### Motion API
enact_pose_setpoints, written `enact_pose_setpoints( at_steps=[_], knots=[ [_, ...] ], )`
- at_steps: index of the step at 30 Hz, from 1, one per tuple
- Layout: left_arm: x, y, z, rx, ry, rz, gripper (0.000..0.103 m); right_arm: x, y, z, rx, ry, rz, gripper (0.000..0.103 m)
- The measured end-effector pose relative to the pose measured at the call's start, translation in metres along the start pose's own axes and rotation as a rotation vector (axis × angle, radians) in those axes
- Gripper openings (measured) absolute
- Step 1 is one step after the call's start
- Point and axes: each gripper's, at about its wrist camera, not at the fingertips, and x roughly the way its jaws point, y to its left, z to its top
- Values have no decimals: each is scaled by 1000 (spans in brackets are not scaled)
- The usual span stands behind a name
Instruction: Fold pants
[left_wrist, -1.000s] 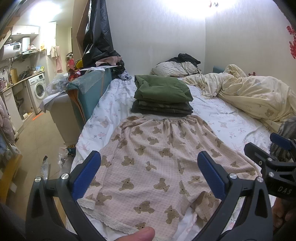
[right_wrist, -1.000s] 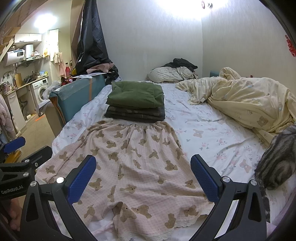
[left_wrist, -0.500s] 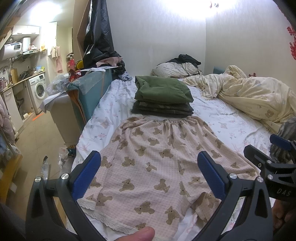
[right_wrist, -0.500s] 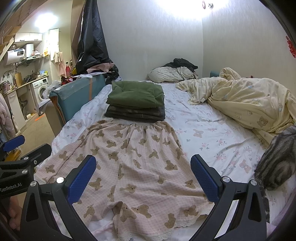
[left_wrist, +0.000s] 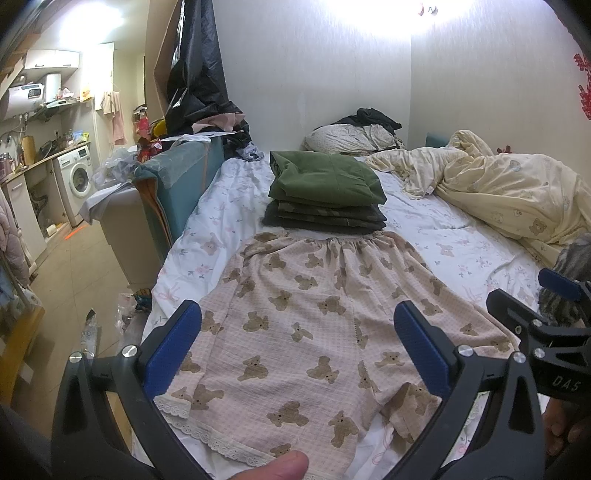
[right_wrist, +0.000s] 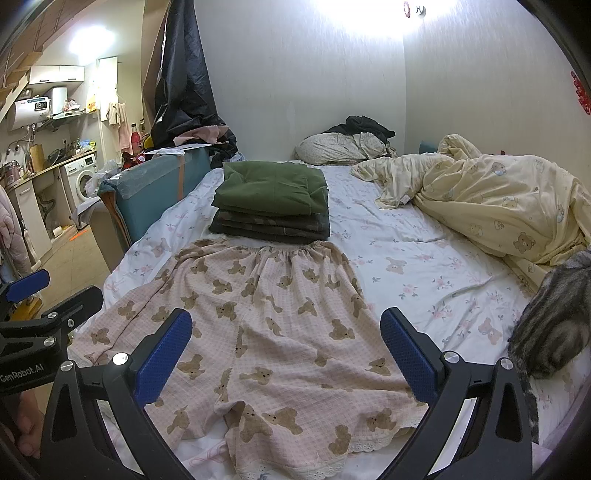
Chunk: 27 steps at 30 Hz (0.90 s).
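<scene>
Pants (left_wrist: 317, 325) lie flat on bed (left_wrist: 450, 236), just ahead of & below both grippers; left gripper (left_wrist: 297, 354) & right gripper (right_wrist: 286, 360) wide open, holding nothing.

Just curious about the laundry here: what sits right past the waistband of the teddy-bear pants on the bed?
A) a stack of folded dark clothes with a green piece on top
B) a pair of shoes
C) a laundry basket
A: the folded stack with its green top layer lies just beyond the waistband of the bear-print pants.
</scene>
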Motion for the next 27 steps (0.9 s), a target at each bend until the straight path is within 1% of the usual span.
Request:
enact_pose_setpoints(
  at_steps=[6, 9, 11, 14, 18, 21, 23, 25, 27],
  knots=[
    [0, 0, 0, 0, 3, 1, 103, 1, 0, -1, 6, 7, 4, 103],
    [4, 0, 1, -7, 33, 5, 103, 8, -10, -5, 58, 58, 41, 103],
    [5, 0, 2, -6, 41, 8, 103, 13, -30, -8, 136, 111, 51, 103],
    [5, 0, 3, -3, 44, 11, 103, 23, -60, -15, 217, 194, 17, 103],
    [8, 4, 3, -25, 74, 0, 103, 32, -109, -19, 349, 256, -24, 103],
    [10, 8, 3, -35, 94, -8, 103, 46, -153, -29, 478, 326, -55, 102],
    [11, 10, 4, -45, 103, -10, 103, 63, -184, -45, 580, 401, -69, 93],
    [14, 13, 4, -61, 118, -10, 103, 75, -203, -61, 656, 460, -104, 85],
    [17, 15, 4, -77, 135, -16, 103, 88, -219, -79, 724, 519, -132, 79]
  ],
)
